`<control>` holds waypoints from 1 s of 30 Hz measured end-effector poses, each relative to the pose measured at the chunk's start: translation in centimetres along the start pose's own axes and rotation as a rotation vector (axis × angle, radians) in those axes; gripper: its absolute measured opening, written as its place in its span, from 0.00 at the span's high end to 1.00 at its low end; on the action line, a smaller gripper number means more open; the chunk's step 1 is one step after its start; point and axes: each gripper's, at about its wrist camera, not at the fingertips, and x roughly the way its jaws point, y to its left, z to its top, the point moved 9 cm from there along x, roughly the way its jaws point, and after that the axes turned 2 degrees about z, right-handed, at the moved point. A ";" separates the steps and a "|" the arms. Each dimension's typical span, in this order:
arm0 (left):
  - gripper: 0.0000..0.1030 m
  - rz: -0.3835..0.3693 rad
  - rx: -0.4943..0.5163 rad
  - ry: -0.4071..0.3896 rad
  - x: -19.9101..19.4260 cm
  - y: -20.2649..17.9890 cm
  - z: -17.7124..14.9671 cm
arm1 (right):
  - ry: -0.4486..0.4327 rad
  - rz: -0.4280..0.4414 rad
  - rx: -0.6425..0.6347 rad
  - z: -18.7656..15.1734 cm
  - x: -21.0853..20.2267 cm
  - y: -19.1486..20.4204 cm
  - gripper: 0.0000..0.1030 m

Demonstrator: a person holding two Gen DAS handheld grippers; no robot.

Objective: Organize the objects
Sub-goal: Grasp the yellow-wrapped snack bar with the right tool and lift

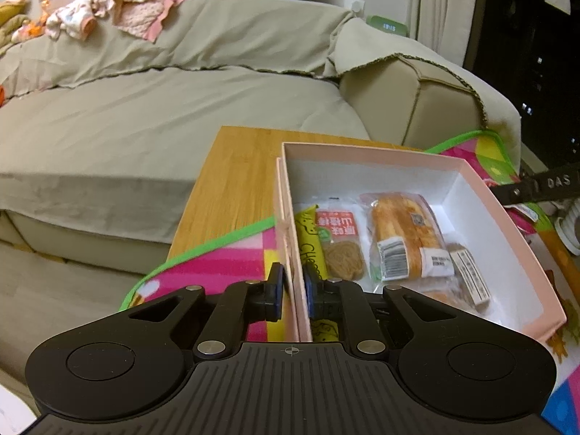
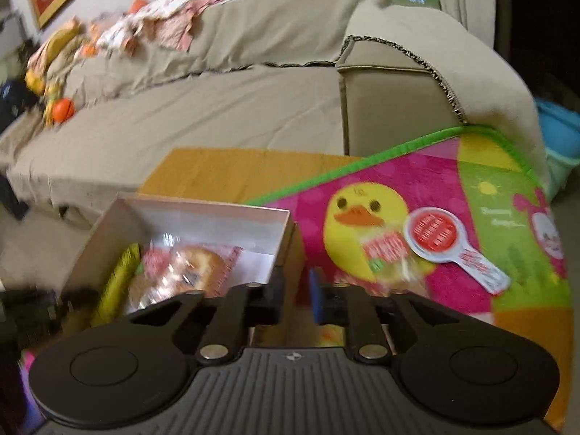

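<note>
The left claw (image 1: 291, 291) is clamped on the near left wall of a pink gift box (image 1: 398, 156), one blue pad outside the wall and one inside. The box sits open on a bright cartoon play mat (image 2: 453, 188) spread over a low wooden bench (image 1: 235, 166), right in front of a beige sofa (image 1: 163, 116) strewn with baby clothes (image 1: 108, 11). Inside the box lie several snacks: a yellow cheese stick packet (image 1: 308, 239) along the left wall, a red-labelled biscuit packet (image 1: 339, 243) beside it, then a wrapped bread loaf (image 1: 402, 232) with a barcode sticker, and another small wrapped item (image 1: 467, 272) to its right. The right claw (image 2: 295, 295), seen through a blurred view, hovers just off the box's right corner with nothing between its fingers; they stand close together, drawn in and empty. On the mat to its right, well apart from the box, lies a white paddle-shaped packet with a red round label (image 2: 438, 235), partly over the yellow duck print (image 2: 359, 214).
</note>
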 end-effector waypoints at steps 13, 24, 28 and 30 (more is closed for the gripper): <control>0.84 0.000 -0.026 0.001 -1.0 0.4 -0.7 | 0.080 0.048 0.079 -4.8 -0.2 -3.1 0.49; 0.84 0.011 -0.009 0.008 -1.3 0.4 -0.9 | 0.062 -0.089 0.046 -8.9 -2.4 -5.2 0.65; 0.85 0.000 -0.010 0.004 -0.9 0.4 -0.6 | 0.062 -0.087 0.057 -9.7 -3.3 -5.5 0.68; 0.85 -0.003 -0.009 0.006 -0.9 0.4 -0.6 | 0.061 -0.091 0.046 -10.3 -3.8 -5.0 0.71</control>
